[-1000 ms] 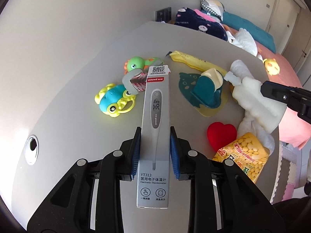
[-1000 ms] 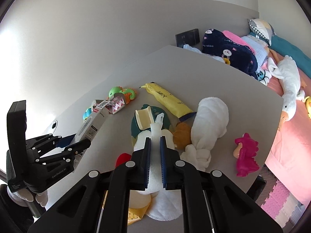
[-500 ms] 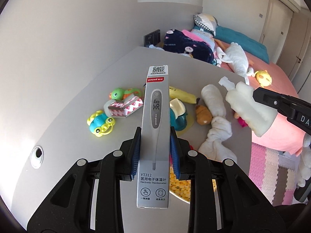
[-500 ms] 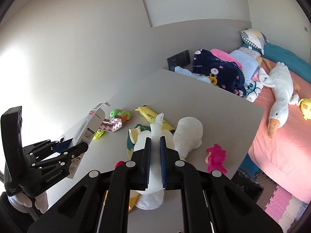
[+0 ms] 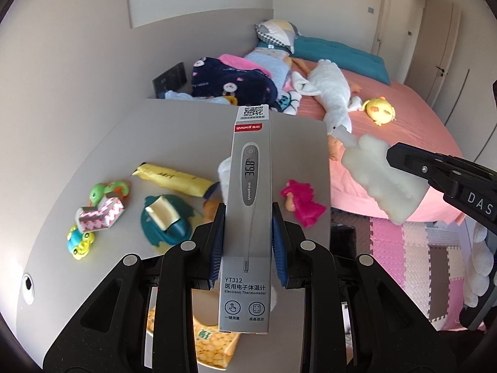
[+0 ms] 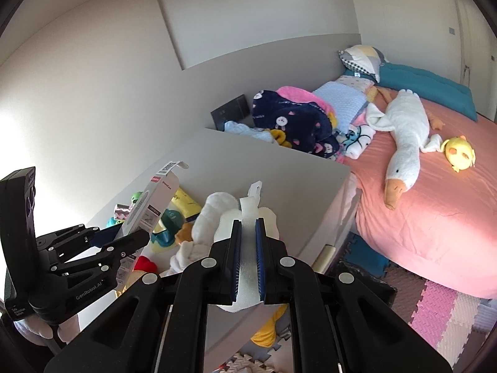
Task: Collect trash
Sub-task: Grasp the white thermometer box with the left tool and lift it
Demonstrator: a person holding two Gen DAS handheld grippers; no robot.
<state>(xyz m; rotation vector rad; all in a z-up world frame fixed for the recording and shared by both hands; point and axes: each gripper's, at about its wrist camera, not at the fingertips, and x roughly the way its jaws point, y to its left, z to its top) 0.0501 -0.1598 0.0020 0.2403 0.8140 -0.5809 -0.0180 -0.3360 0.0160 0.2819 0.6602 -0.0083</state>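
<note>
My left gripper (image 5: 247, 242) is shut on a long grey thermometer box (image 5: 248, 205) and holds it upright, well above the grey table (image 5: 298, 143). The box also shows in the right wrist view (image 6: 149, 211). My right gripper (image 6: 248, 248) is shut on a white foam packing piece (image 6: 248, 267), also lifted; the foam piece shows at the right of the left wrist view (image 5: 382, 180). On the table lie a yellow wrapper (image 5: 174, 180), a yellow snack bag (image 5: 214, 342) and a small pink-patterned carton (image 5: 101, 216).
Toys lie on the table: a teal toy (image 5: 166, 220), a pink figure (image 5: 303, 205), green and blue-yellow toys (image 5: 104, 191), a white towel roll (image 6: 211, 214). A pink bed (image 6: 435, 217) with a plush goose (image 6: 403, 146) stands to the right. Foam mats (image 5: 428, 267) cover the floor.
Both grippers have risen and pulled back from the table with their objects still held. The table and toys look smaller and lower; the bed and floor have come into view.
</note>
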